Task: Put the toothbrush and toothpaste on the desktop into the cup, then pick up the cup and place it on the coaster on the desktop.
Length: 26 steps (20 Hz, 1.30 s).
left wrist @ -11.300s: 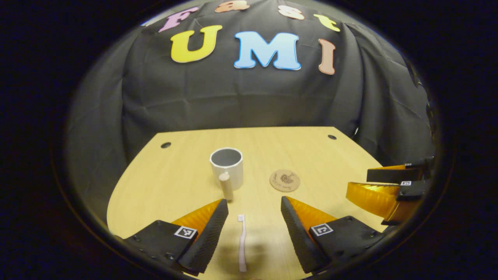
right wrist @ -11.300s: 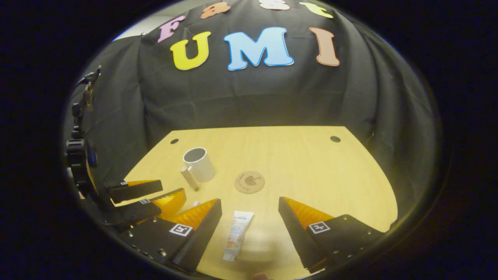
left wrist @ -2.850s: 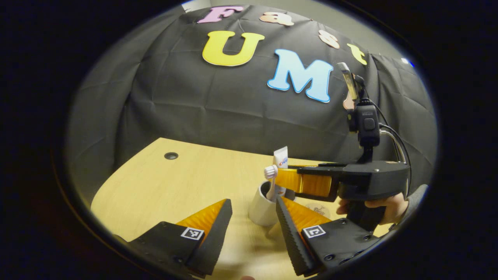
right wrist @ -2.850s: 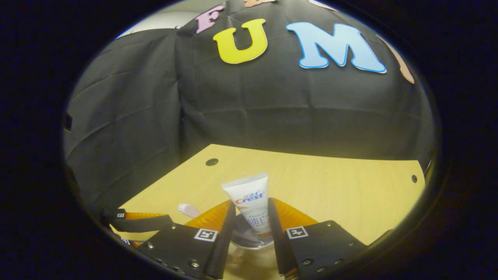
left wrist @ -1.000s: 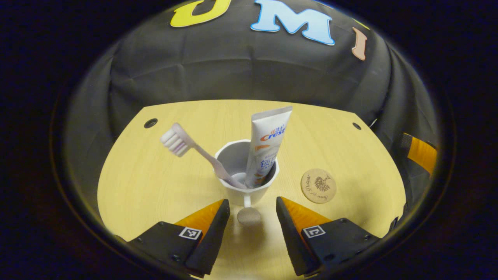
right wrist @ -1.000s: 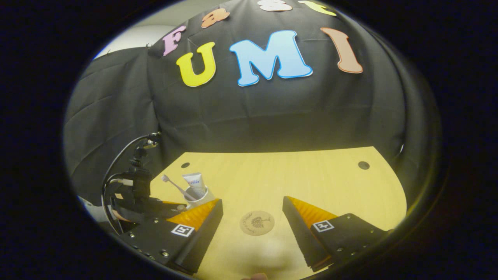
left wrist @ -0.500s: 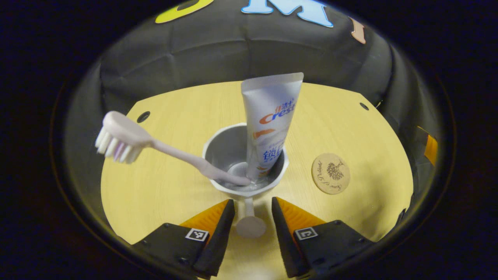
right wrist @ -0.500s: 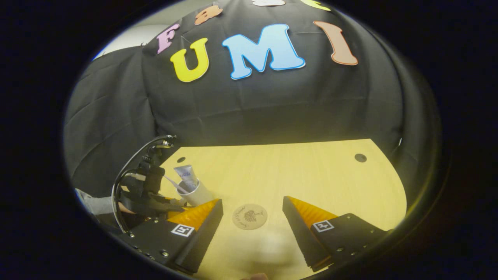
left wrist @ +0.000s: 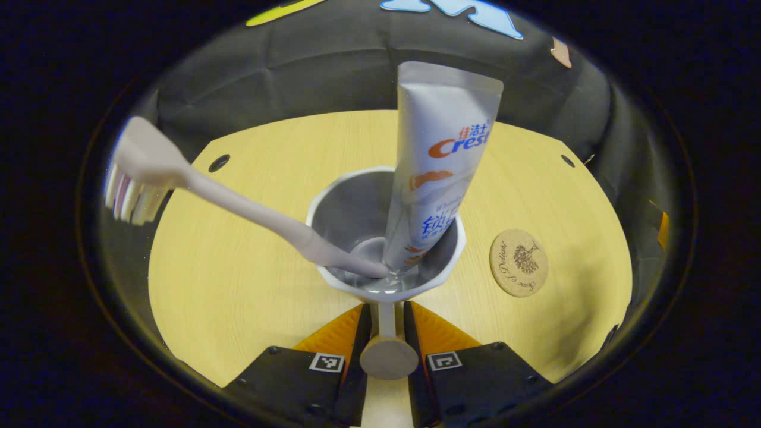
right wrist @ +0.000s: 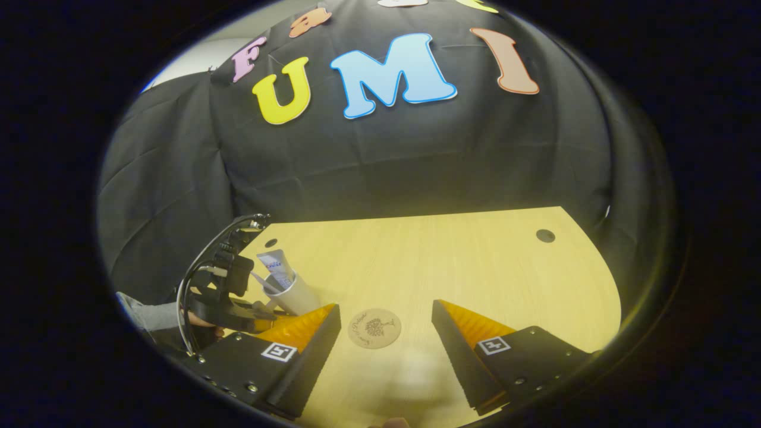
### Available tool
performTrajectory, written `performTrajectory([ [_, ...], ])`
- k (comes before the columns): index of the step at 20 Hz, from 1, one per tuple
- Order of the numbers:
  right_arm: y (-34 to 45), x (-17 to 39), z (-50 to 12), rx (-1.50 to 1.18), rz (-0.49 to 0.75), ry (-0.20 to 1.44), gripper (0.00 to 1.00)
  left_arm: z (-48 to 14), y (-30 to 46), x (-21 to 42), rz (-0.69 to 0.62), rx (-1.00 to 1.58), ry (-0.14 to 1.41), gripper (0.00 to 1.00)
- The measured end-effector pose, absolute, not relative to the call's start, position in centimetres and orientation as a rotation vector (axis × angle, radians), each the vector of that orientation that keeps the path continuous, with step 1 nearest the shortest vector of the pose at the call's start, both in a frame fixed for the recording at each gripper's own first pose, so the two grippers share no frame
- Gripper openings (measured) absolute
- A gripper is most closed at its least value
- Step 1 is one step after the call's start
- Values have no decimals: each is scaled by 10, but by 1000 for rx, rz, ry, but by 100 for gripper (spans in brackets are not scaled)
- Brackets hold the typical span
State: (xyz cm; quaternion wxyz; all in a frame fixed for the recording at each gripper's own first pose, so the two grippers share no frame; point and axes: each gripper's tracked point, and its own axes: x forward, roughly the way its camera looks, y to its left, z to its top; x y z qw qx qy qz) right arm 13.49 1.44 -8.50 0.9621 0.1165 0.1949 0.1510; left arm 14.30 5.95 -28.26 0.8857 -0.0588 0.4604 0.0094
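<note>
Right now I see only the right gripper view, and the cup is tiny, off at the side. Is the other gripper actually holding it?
Observer: Yes. In the left gripper view, the left gripper has both fingers shut on the handle of the cup.
Operator: How does the toothbrush sit inside?
Observer: The toothbrush leans far over the rim towards that view's left, bristle head up and outside. Its handle tip rests on the cup's bottom.
Operator: And the toothpaste?
Observer: The toothpaste stands almost upright, flat end up. Its lower end is on the cup's bottom, right beside the toothbrush tip.
</note>
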Motion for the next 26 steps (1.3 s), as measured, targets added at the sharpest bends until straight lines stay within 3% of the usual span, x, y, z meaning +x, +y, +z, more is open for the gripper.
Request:
performTrajectory([
  [4,14,133,-84,236,305,393,94,-282,62,143,37,-120,954,41],
  [5,13,132,-84,234,304,392,94,-282,62,145,46,-119,949,32],
  [13,4,128,-82,247,288,383,94,-255,42,152,2,-60,896,31],
  [26,-40,104,-92,281,222,381,94,-255,-83,164,-180,-34,895,31],
])
